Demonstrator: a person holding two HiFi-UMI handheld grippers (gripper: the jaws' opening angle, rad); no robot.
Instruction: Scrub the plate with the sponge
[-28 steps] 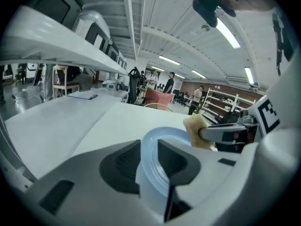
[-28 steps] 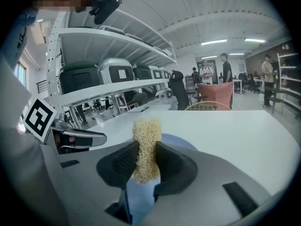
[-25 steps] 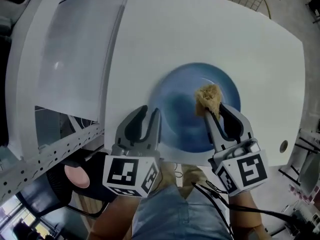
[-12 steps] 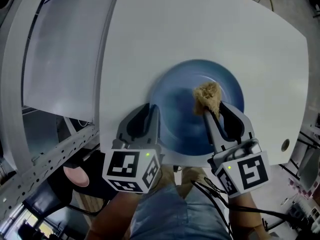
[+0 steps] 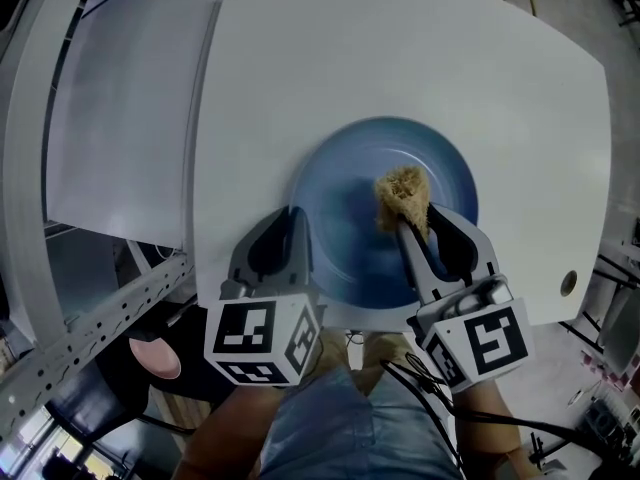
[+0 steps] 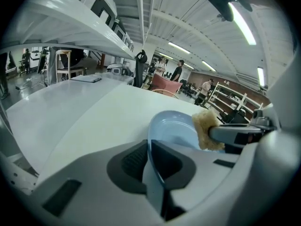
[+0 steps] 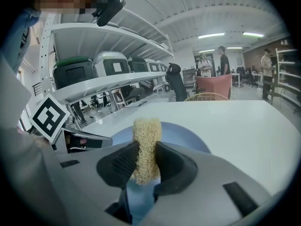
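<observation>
Tightly on plate [image 5: 350, 230] rim, left tool [image 5: 296, 218]; right tool [image 5: 418, 224] around sponge [image 5: 402, 193], seemingly mid-plate.

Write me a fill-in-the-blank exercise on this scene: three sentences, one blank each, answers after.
1. The left gripper is shut on the blue plate's ____.
2. The right gripper is ____ on the sponge, which sits over the plate's inside.
3. The table under the plate is ____ in colour.
Missing words: rim; shut; white.
</observation>
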